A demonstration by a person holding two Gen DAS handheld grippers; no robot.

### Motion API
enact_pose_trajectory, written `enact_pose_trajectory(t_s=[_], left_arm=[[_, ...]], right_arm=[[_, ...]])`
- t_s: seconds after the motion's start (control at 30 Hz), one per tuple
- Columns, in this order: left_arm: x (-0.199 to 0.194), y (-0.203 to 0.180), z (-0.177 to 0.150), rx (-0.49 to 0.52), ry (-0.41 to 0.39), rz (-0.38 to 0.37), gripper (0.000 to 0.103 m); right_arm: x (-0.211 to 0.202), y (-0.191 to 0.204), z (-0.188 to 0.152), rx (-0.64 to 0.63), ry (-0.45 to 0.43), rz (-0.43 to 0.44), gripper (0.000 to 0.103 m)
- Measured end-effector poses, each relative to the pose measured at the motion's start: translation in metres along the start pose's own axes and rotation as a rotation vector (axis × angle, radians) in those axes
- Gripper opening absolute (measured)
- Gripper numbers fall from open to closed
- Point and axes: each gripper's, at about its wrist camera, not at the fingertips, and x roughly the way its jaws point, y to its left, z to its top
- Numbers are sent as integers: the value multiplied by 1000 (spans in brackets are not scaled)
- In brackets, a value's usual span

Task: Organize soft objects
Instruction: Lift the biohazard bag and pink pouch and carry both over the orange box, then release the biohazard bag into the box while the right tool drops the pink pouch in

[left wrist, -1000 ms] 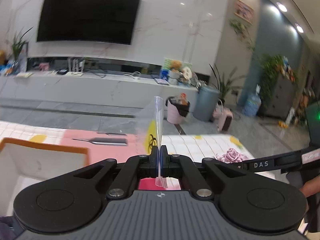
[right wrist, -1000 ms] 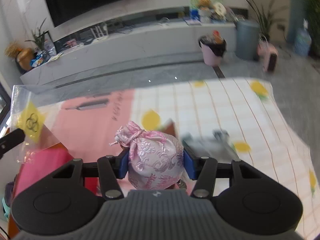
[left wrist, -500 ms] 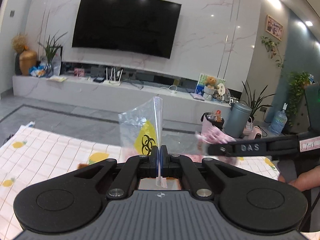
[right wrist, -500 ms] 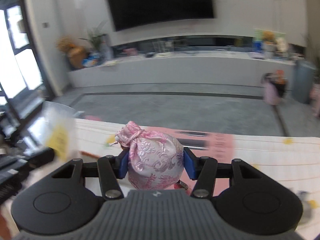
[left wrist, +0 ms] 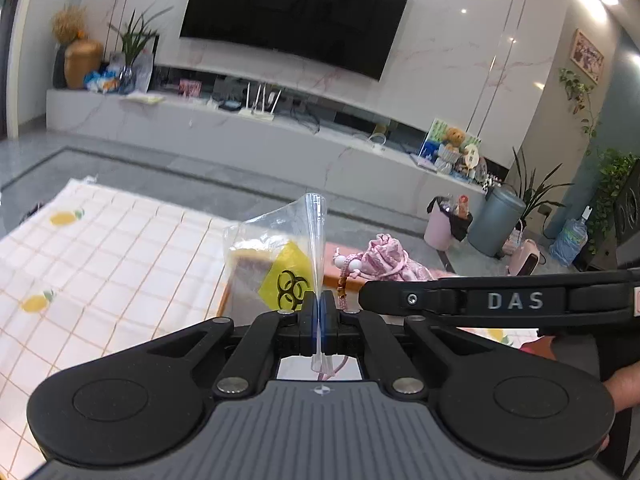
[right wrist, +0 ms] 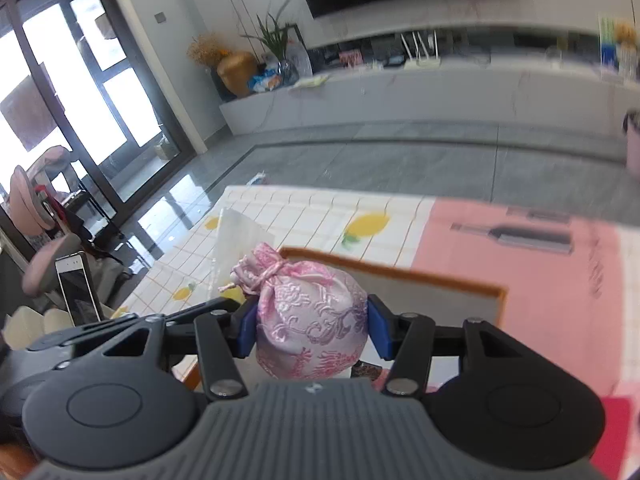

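Observation:
My left gripper [left wrist: 319,316] is shut on the edge of a clear plastic bag [left wrist: 280,256] with a yellow biohazard label; the bag stands up from the jaws. My right gripper [right wrist: 312,326] is shut on a pink brocade drawstring pouch [right wrist: 310,320], squeezed between its blue pads [right wrist: 379,330]. In the left wrist view that pouch [left wrist: 386,258] shows just right of the bag, held by the right gripper's black arm marked DAS. In the right wrist view the clear bag [right wrist: 236,240] rises just left of the pouch. An orange-rimmed box [right wrist: 400,274] lies beneath both.
The table carries a white checked cloth with lemon prints [left wrist: 100,248] and a pink mat [right wrist: 532,280]. A phone [right wrist: 78,288] stands at the table's left. A TV wall, a low console, plants and bins fill the room behind. A hand [left wrist: 620,384] grips the right tool.
Both grippers have swung left across the table, each keeping its grip. The pouch has come up close beside the bag, over the orange-rimmed box.

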Motion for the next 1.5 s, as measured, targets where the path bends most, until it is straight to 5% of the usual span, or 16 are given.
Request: enact_pose_trajectory(t_s=[0.17,0.37,0.57,0.93,1.03,1.17,1.37,1.5], left_arm=[[7,21,-9,-41,34,27,1],[13,20,-17,-25,50,3,1],[24,5,-16,43,27,0,1],[58,10,-28,7,174,96,4],[57,16,-29,-18,197,112,24],[48,16,-28,-12,201,43,56],[20,16,-23,-67,74,-41,83],[6,16,-19,-60,19,-1,84]], right_arm=[[17,-2,-5,50,17,35,54],[45,0,-18,-80,121,-129,54],[49,-5,-35,-212,185,-194,54],[51,3,-43,-340,226,-285,54],[50,3,-45,-347,239,-288,54],[48,4,-46,-342,240,-293,54],[46,8,-48,-356,244,-304,54],[45,17,-51,-406,255,-316,54]])
